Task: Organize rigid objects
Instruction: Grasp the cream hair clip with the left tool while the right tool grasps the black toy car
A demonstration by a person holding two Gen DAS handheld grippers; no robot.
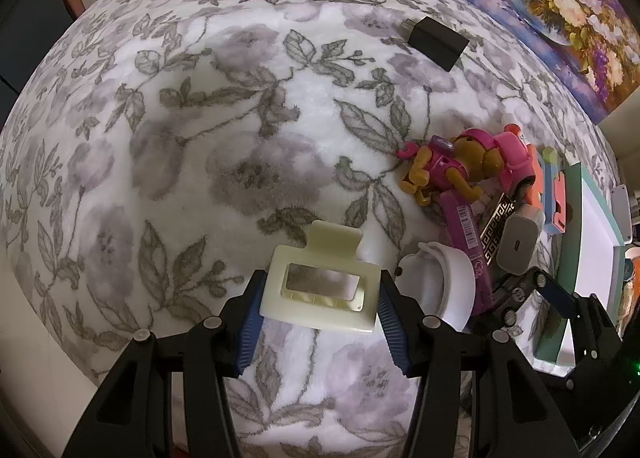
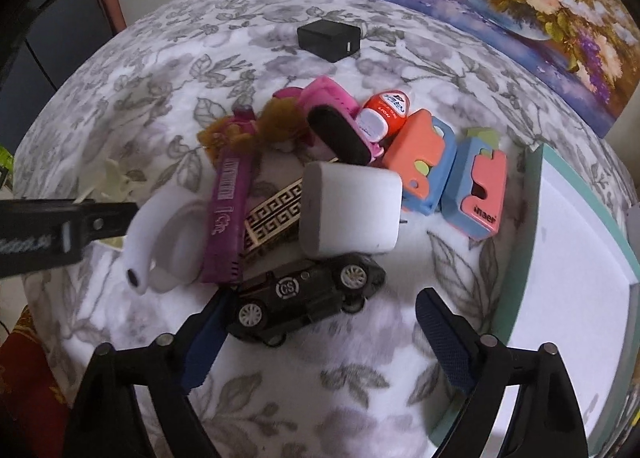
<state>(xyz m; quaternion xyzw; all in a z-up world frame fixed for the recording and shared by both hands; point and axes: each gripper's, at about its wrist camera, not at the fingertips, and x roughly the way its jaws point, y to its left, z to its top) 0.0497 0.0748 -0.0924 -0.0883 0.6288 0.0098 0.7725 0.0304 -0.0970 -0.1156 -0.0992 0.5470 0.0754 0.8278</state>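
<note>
The left gripper (image 1: 320, 298) was clamped on a cream hair claw clip (image 1: 320, 286), held above the floral blanket (image 1: 200, 138). The right gripper (image 2: 320, 338) was spread, its fingers apart around a black toy car (image 2: 308, 294); one pad was at the car's rear, the other was clear of its nose. The car lay just in front of the white charger (image 2: 350, 212), near the teal-rimmed box (image 2: 532, 218).

For a sound grasp, the fingers would best be lowered squarely over the car's length and closed evenly, so the charger is not nudged.

The car was shown only in the right wrist view; the clip's clamping was shown clearly only in the left wrist view.
</note>
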